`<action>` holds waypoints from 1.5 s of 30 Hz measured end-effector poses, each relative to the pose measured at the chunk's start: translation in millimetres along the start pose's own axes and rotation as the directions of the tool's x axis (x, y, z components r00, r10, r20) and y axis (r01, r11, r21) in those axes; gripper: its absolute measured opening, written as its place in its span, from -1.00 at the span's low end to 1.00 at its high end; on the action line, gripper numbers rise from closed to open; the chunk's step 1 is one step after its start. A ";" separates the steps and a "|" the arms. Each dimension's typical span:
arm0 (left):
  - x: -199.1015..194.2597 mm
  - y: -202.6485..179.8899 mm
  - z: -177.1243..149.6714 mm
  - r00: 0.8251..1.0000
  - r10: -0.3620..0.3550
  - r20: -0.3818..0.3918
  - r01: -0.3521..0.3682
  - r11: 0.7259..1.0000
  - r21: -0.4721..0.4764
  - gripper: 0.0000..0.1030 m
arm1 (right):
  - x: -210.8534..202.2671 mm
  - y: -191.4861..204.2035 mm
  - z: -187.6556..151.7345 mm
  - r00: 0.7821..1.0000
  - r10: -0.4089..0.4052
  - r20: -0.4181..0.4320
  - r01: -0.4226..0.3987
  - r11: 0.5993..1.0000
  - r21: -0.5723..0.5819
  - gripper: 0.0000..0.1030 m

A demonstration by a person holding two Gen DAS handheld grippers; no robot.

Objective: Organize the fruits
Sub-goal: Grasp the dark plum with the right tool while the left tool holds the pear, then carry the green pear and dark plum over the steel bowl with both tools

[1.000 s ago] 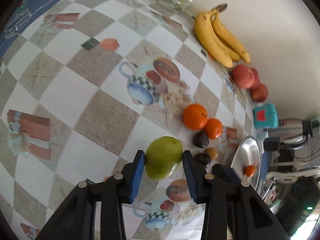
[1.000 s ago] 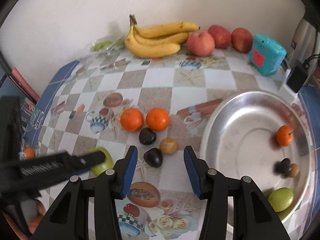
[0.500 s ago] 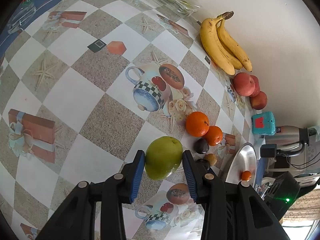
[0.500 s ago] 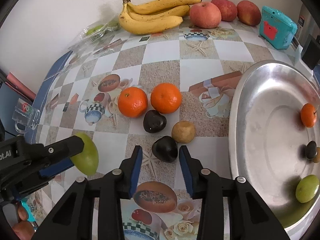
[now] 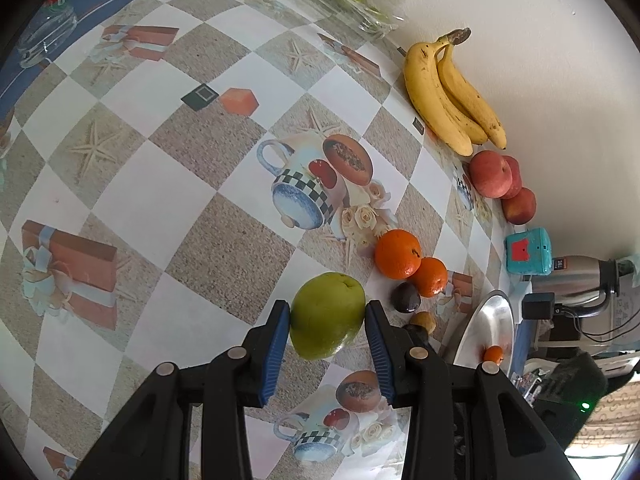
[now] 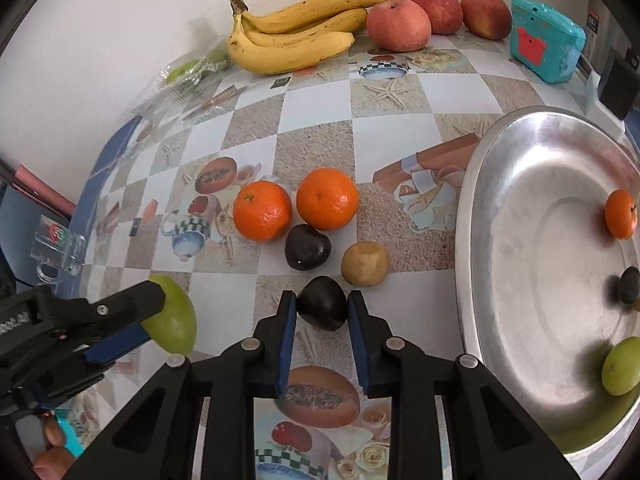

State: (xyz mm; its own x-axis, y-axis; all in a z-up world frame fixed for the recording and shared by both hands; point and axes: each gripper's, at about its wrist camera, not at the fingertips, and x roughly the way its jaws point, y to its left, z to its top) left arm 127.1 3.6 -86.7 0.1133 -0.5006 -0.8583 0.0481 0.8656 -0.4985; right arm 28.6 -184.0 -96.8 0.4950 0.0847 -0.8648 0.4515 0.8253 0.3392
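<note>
In the right wrist view, at the lower left of the frame, the left gripper [image 6: 160, 320] is clamped on a green pear-like fruit [image 6: 174, 320], lifted just clear of the checked tablecloth [image 6: 316, 100]; the left wrist view shows both blue pads pressed against its sides. At centre frame lie two oranges [image 6: 263, 211], side by side and touching, with a dark plum [image 6: 307, 247] just below them and a small tan fruit [image 6: 365, 263] to its right. Lower centre, the right gripper [image 6: 322, 312] brackets a second dark plum [image 6: 322, 304]; the pads sit against or very near its sides, but whether they are pressing it I cannot tell. At the right edge the steel tray [image 6: 480, 184] already holds a small orange, dark fruits and a green one. The step in hand looks like gathering loose fruit into the tray, both hands working. Next, the right claw needs a firm squeeze before lifting, then both loads should travel rightward over the tray rim without colliding.
</note>
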 end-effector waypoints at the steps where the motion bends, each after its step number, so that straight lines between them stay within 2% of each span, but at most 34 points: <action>1: -0.3 0.0 -0.1 1.000 0.001 0.002 -0.001 1.000 0.000 -0.20 | -2.6 0.5 0.8 1.000 0.004 0.005 -0.004 1.000 0.000 -0.48; 7: -1.1 -2.9 -1.4 1.000 0.012 0.011 -0.012 1.000 0.007 -0.20 | -20.1 0.5 4.5 0.999 0.035 0.039 -0.035 0.999 0.008 -0.48; 15: 0.1 -6.6 -3.1 1.000 0.013 0.005 -0.013 1.000 0.013 -0.20 | -32.9 -4.9 7.0 0.998 0.025 0.057 -0.025 1.000 0.000 -0.48; 21: -6.5 -26.4 -8.4 1.000 0.000 0.027 -0.002 0.998 0.066 -0.20 | -46.9 -16.6 9.5 0.996 0.011 0.086 -0.011 1.000 0.005 -0.48; 25: -9.0 -44.9 -17.1 0.999 -0.017 0.036 0.013 0.994 0.113 -0.20 | -59.1 -32.6 10.6 0.994 -0.013 0.109 0.011 1.000 0.022 -0.48; 30: -3.5 -74.0 -39.2 0.999 -0.031 0.018 0.028 0.982 0.187 -0.20 | -70.0 -67.0 9.9 0.989 -0.092 0.118 0.084 0.994 0.069 -0.48; 36: 12.7 -120.8 -75.6 0.998 -0.045 -0.033 0.053 0.944 0.325 -0.20 | -78.0 -108.0 5.4 0.979 -0.173 0.107 0.158 0.977 0.140 -0.48; 39: 22.0 -146.9 -97.0 0.997 -0.047 -0.063 0.069 0.907 0.414 -0.20 | -83.2 -128.8 2.1 0.978 -0.183 0.099 0.161 0.967 0.195 -0.48; 41: 27.4 -157.4 -107.3 0.996 -0.049 -0.079 0.079 0.890 0.449 -0.20 | -84.7 -134.1 1.6 0.978 -0.182 0.099 0.159 0.965 0.209 -0.48; 45: 33.2 -164.8 -115.5 0.995 -0.050 -0.090 0.087 0.875 0.475 -0.20 | -93.6 -148.3 -1.2 0.977 -0.184 0.111 0.152 0.958 0.244 -0.47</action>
State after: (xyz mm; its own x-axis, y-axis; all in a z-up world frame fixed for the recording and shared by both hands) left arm 8.2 -157.4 -47.1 0.0210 -0.5425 -0.8398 0.5237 0.7215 -0.4530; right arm -85.6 -313.5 -66.6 0.4828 -0.1306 -0.8659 0.6892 0.6667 0.2837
